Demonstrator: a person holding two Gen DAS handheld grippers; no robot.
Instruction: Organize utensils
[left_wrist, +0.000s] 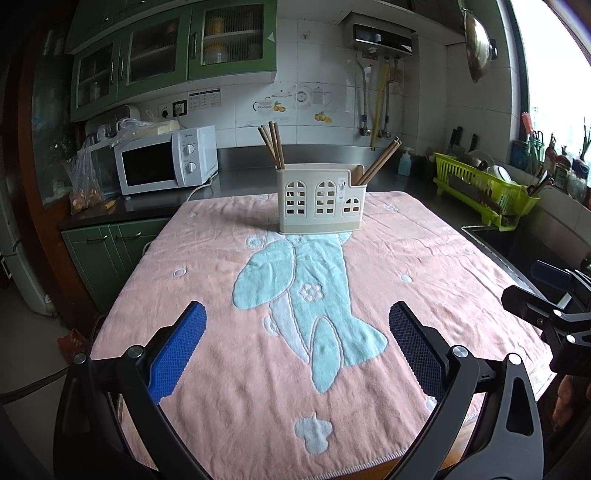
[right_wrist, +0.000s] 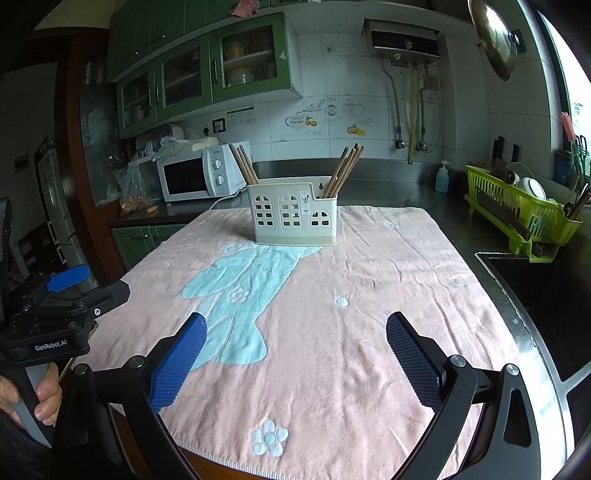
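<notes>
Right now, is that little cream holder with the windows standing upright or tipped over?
Upright. The cream holder sits flat on the pink towel, with brown chopsticks leaning out of its top at both ends.

The towel (left_wrist: 406, 258) on the surface is soft terry cloth, pink and matt, with a raised pale blue pattern. The utensil holder (left_wrist: 320, 199) is smooth cream plastic with a slight shine. The chopsticks (right_wrist: 343, 171) in it look like matt brown wood. Each hand-held gripper has matt black plastic arms, and its pads (right_wrist: 177, 363) are blue, rough and rubbery with a fine grid.
</notes>
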